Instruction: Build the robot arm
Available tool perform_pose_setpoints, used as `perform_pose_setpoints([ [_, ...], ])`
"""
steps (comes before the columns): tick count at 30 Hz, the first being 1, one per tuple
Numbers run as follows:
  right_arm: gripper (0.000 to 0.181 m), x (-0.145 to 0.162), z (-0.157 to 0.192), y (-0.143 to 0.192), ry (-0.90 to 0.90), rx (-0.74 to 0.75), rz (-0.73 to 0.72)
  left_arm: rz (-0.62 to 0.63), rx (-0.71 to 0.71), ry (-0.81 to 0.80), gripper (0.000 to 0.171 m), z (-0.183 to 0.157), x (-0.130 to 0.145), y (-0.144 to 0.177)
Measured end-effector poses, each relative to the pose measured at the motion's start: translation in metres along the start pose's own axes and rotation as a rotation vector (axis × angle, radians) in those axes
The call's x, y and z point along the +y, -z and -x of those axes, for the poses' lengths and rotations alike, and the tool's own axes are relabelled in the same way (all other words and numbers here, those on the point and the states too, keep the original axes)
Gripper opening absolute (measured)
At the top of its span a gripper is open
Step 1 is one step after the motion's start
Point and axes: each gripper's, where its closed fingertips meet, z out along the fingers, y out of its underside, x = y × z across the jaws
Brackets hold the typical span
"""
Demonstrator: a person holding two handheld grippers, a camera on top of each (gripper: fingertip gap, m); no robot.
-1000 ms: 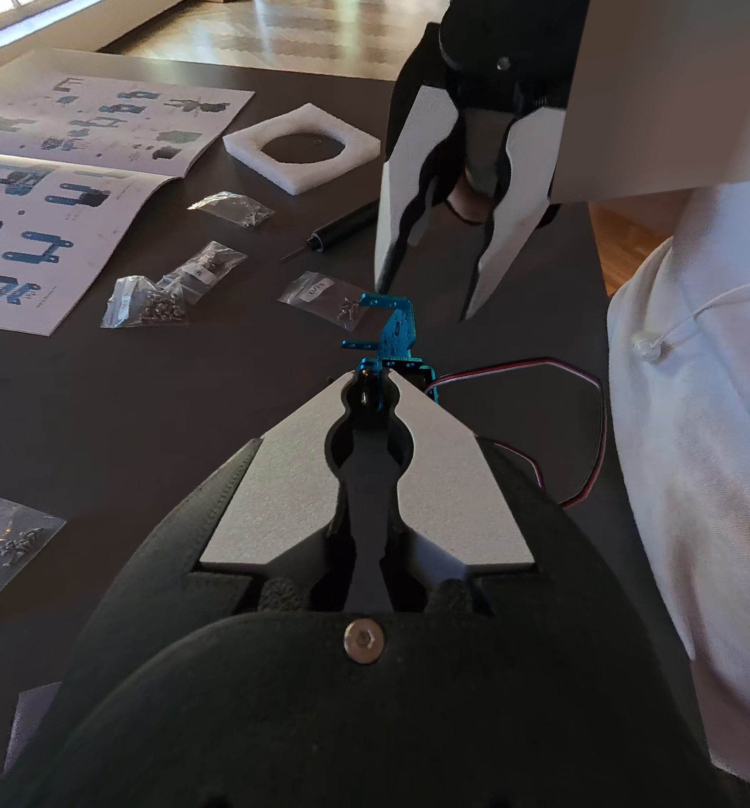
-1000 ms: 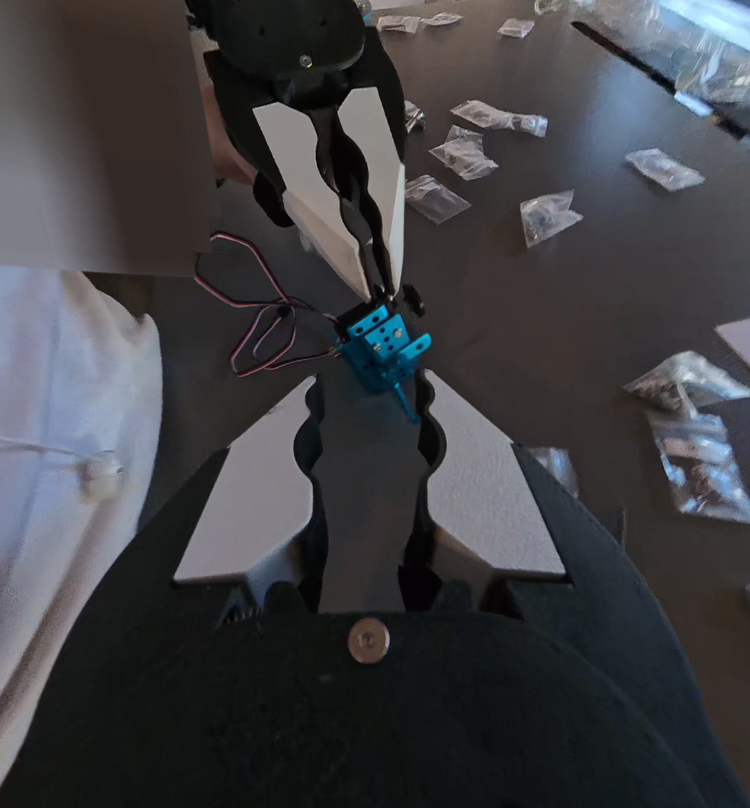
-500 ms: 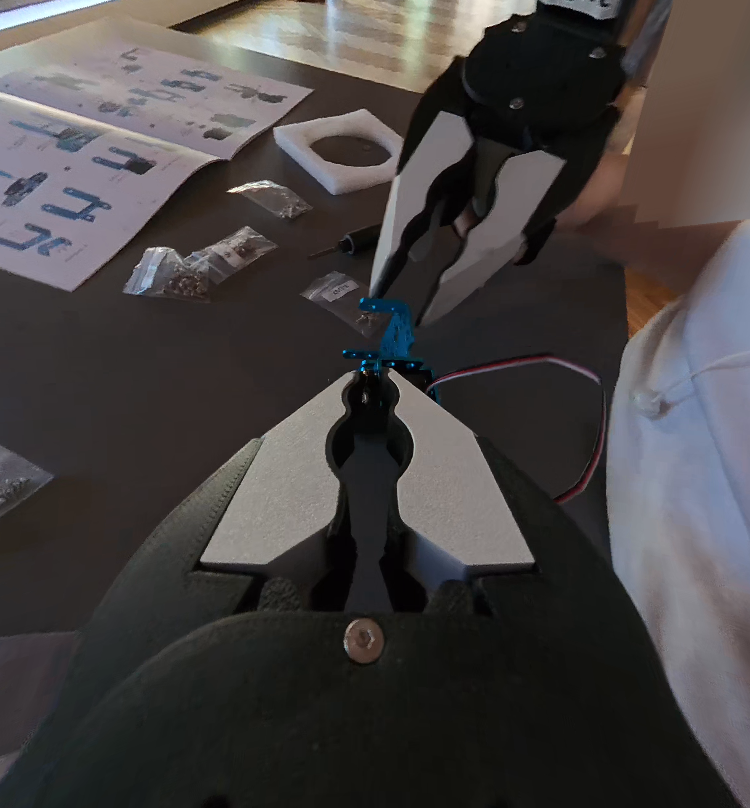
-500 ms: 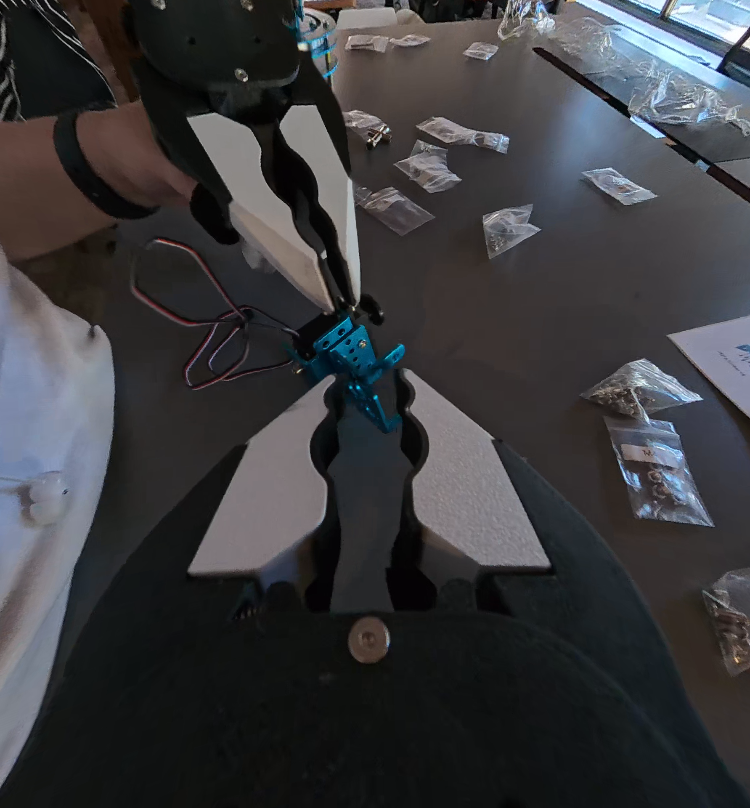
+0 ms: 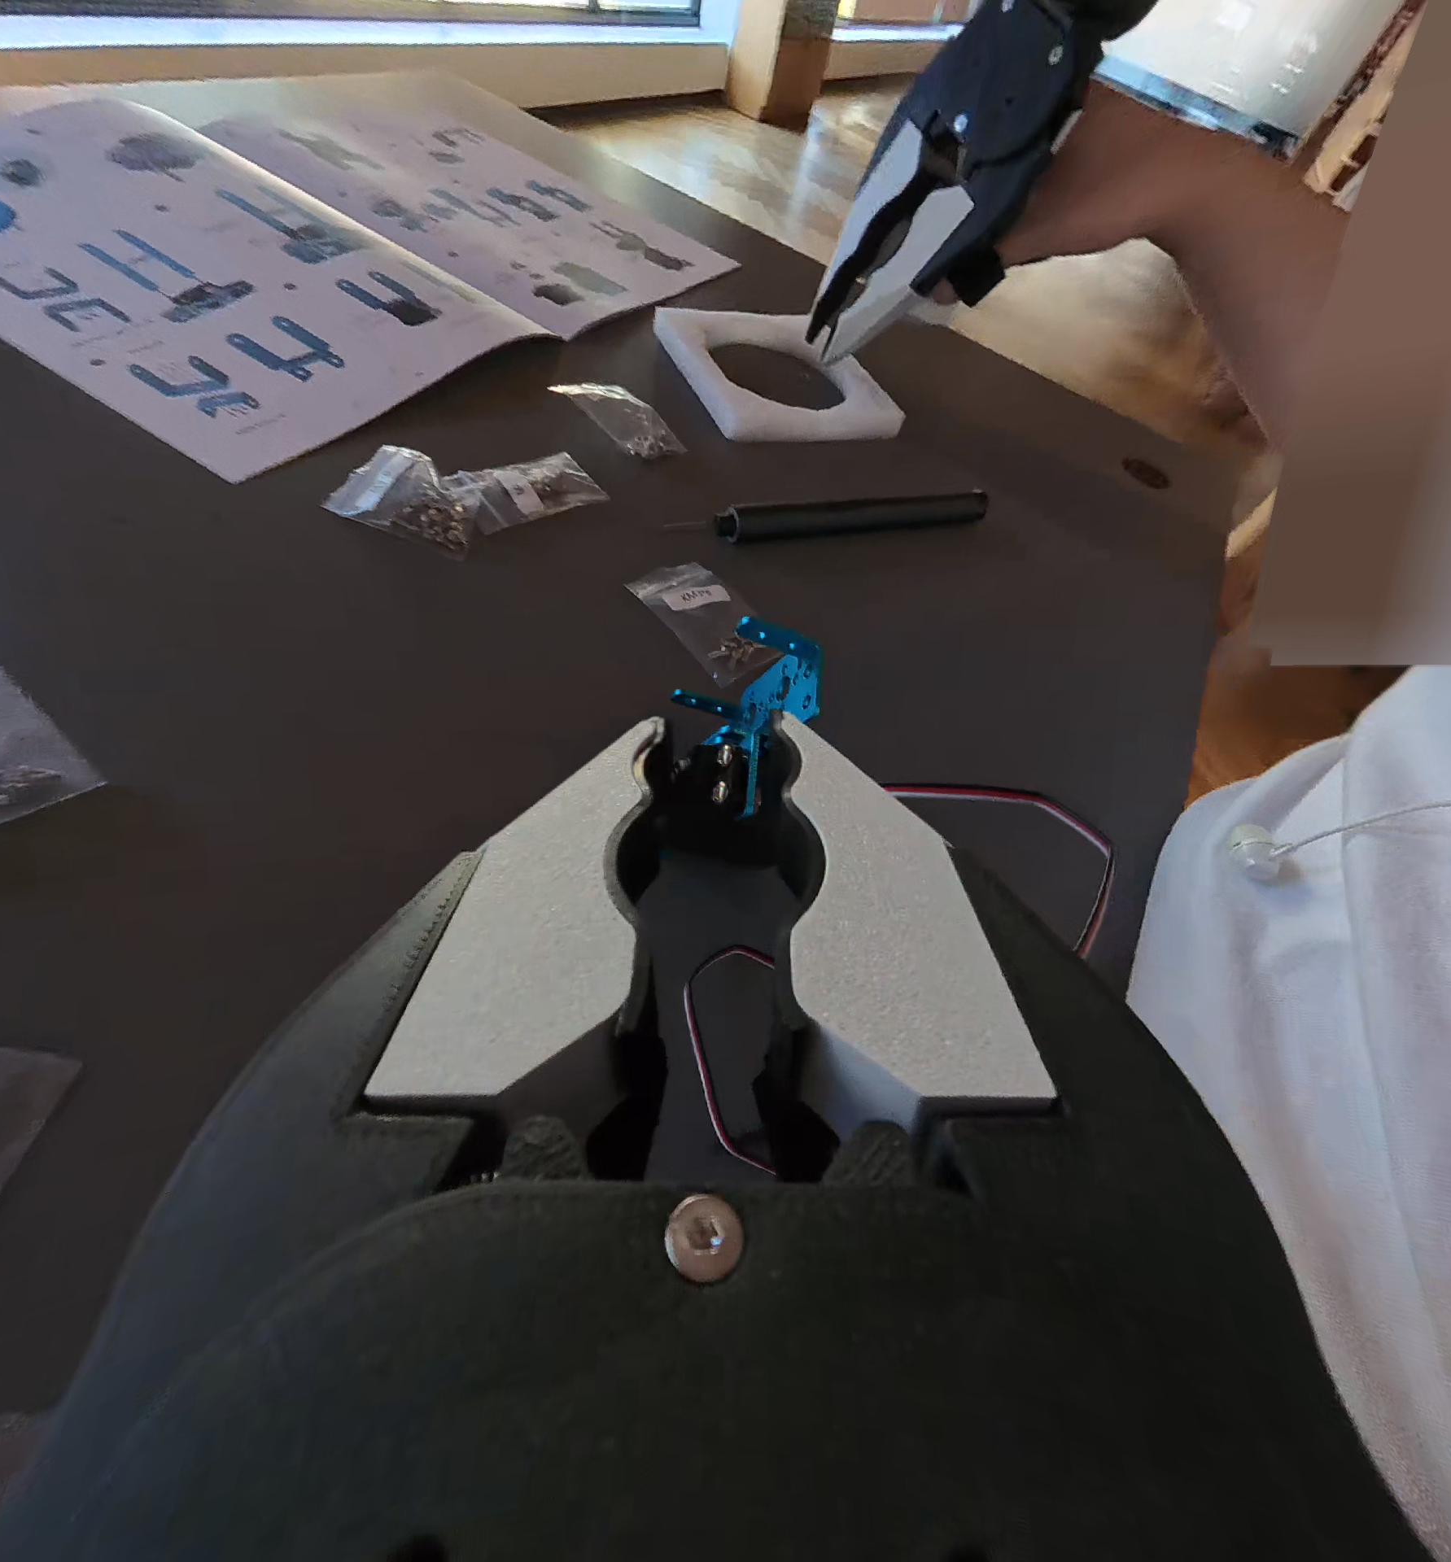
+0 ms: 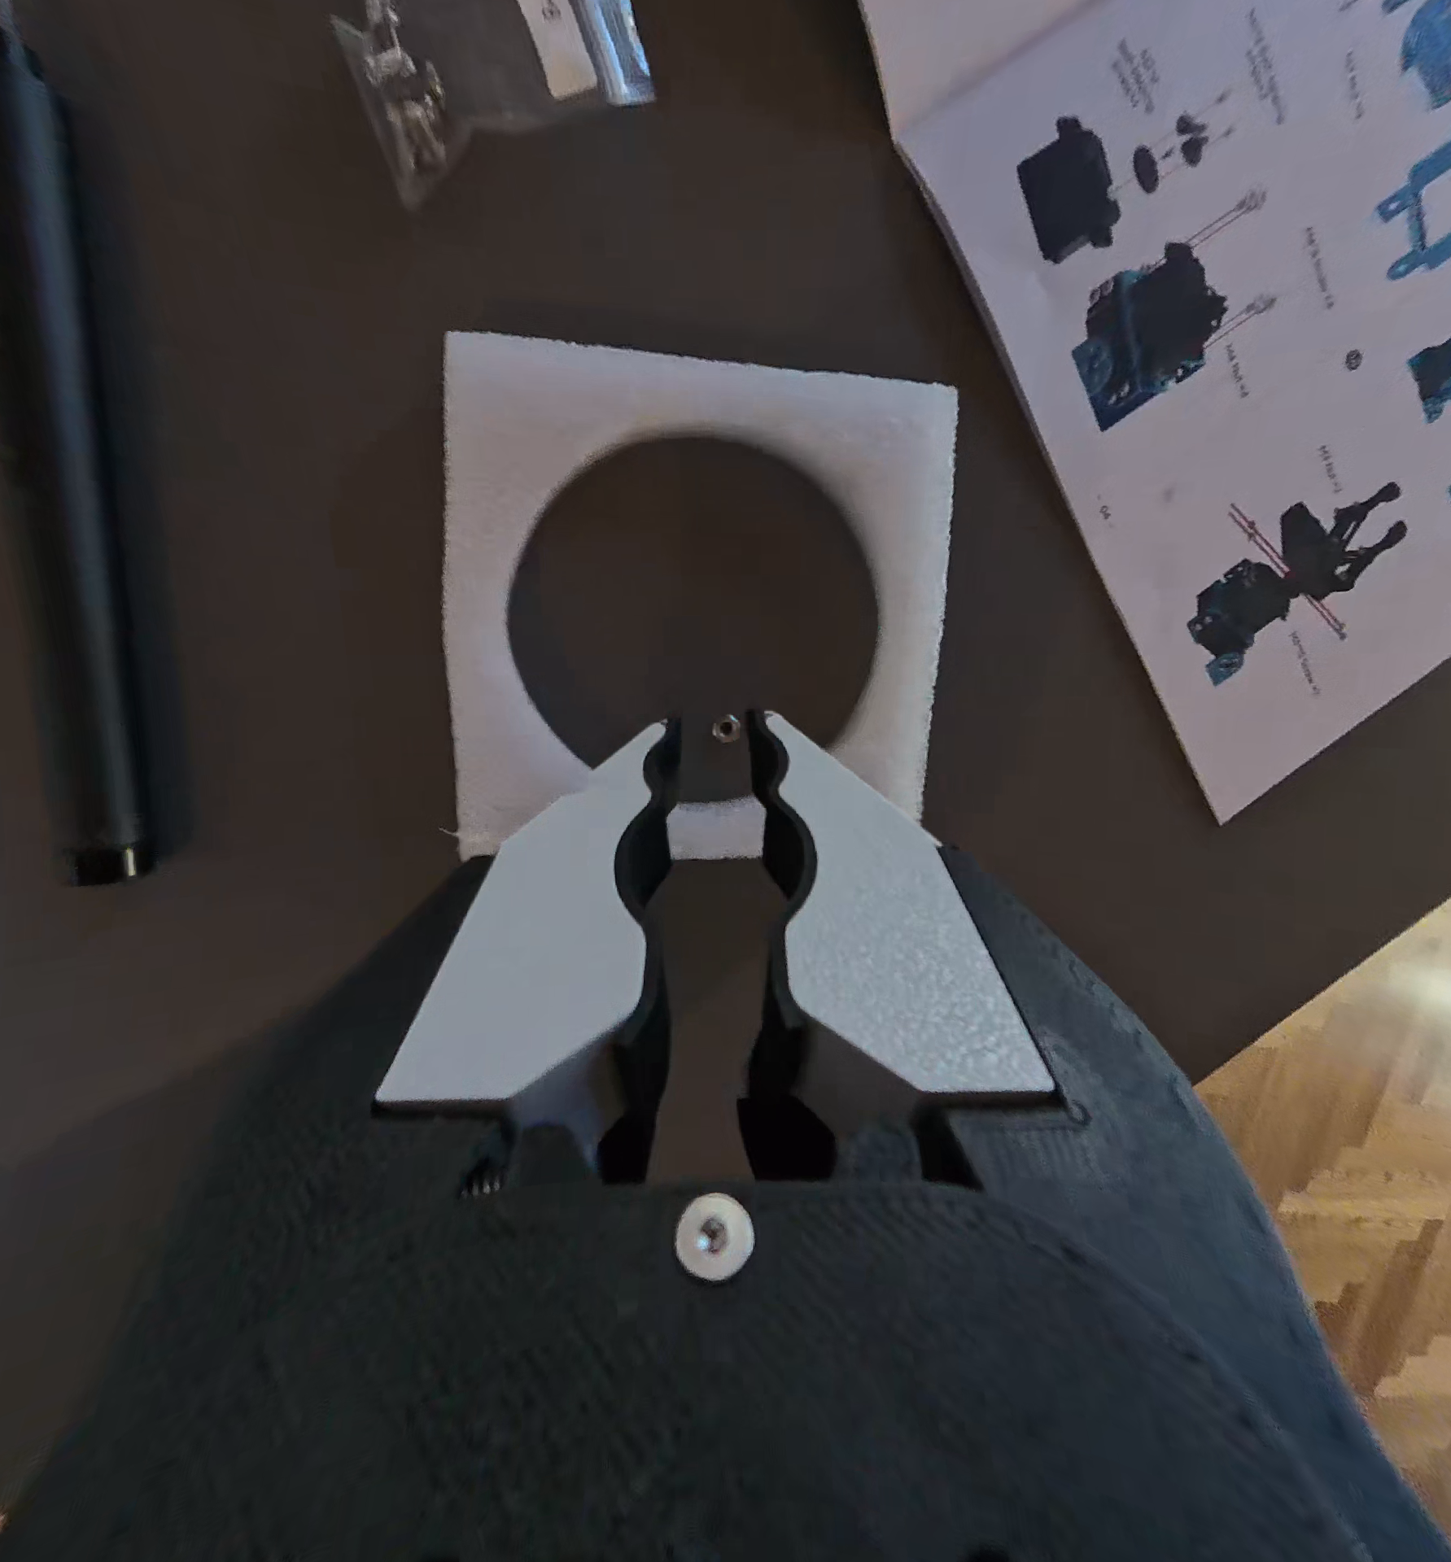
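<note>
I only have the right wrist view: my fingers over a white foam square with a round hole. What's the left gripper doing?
Observer: The left gripper is shut on a black servo with a blue bracket fixed to it.
Operator: Any cable trailing?
Observer: Yes, its red, white and black wire loops under the left fingers and out beside a white shirt.
Operator: Anything near the bracket?
Observer: A small clear bag of screws lies just beyond it.
</note>
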Motion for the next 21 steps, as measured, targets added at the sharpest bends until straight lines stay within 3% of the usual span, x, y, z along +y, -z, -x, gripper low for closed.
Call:
perform_pose_setpoints([
  [5,0.021,0.013,-0.003,-0.015,-0.038,-0.080,0.067,-0.028,-0.179,-0.004,0.022,0.005,-0.010,0.015],
  [8,0.008,0.010,-0.001,-0.017,-0.048,-0.135,0.035,-0.057,-0.284,0.032,0.022,-0.001,-0.014,0.023],
  [13,0.006,0.007,0.001,-0.017,0.017,-0.165,-0.006,-0.102,-0.417,0.059,0.019,-0.024,-0.018,0.037],
  [17,0.007,-0.025,0.020,0.002,0.146,-0.135,-0.190,-0.095,-0.464,0.089,0.019,-0.036,-0.012,0.043],
  [21,0.006,-0.082,0.086,0.050,0.287,-0.092,-0.503,0.004,-0.410,0.006,0.025,-0.037,0.004,0.042],
])
